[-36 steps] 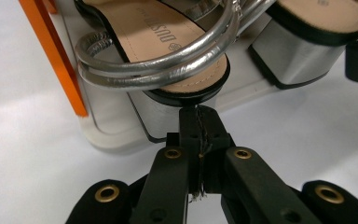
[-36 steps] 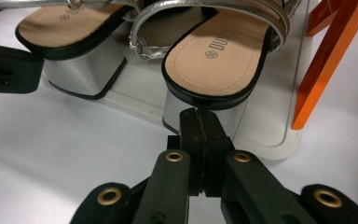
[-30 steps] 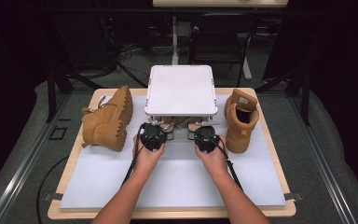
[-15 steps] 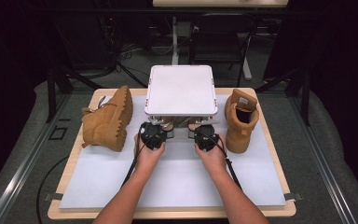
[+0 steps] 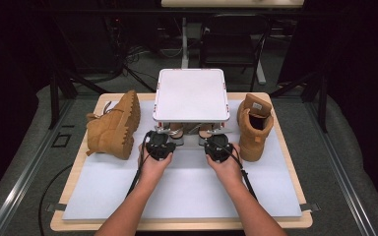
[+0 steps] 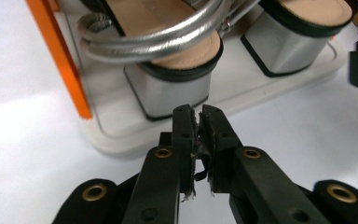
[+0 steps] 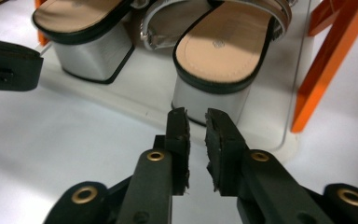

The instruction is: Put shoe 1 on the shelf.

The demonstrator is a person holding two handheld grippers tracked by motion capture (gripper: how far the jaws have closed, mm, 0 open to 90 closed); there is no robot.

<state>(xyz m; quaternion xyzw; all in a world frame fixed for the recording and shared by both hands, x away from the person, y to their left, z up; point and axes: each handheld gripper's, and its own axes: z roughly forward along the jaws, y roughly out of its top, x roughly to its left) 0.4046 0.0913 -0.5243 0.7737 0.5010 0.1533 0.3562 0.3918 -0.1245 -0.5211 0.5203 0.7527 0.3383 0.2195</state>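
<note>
The bench [image 5: 78,216], a wooden board under a pale sheet, is carrying a small white rack [image 5: 191,93] at its far middle, with a tan boot [image 5: 112,125] lying on its side to the left and a second tan boot [image 5: 254,127] standing upright to the right. From the high view the rack's white top panel is hiding most of what sits beneath it; only the back ends of the shoes are peeking out at the front edge. The two gripper views are looking under that panel and showing orange uprights and a white base tray holding a pair of silver block-heeled sandals [image 6: 177,70] with tan insoles, black edging and silver straps. A small round stamp is sitting on one insole in the right gripper view, too faint to read; the patch on the upright boot's tongue is likewise unreadable.

The left gripper [image 5: 160,147] and the right gripper [image 5: 220,146] are resting on the sheet just in front of the rack, each pointing at a sandal heel. The left jaws are pressed nearly together, seemingly clenched on nothing but their own frayed pad lining. The right jaws are standing slightly parted, holding nothing, close to the heel [image 7: 209,100] but apart from it.
</note>
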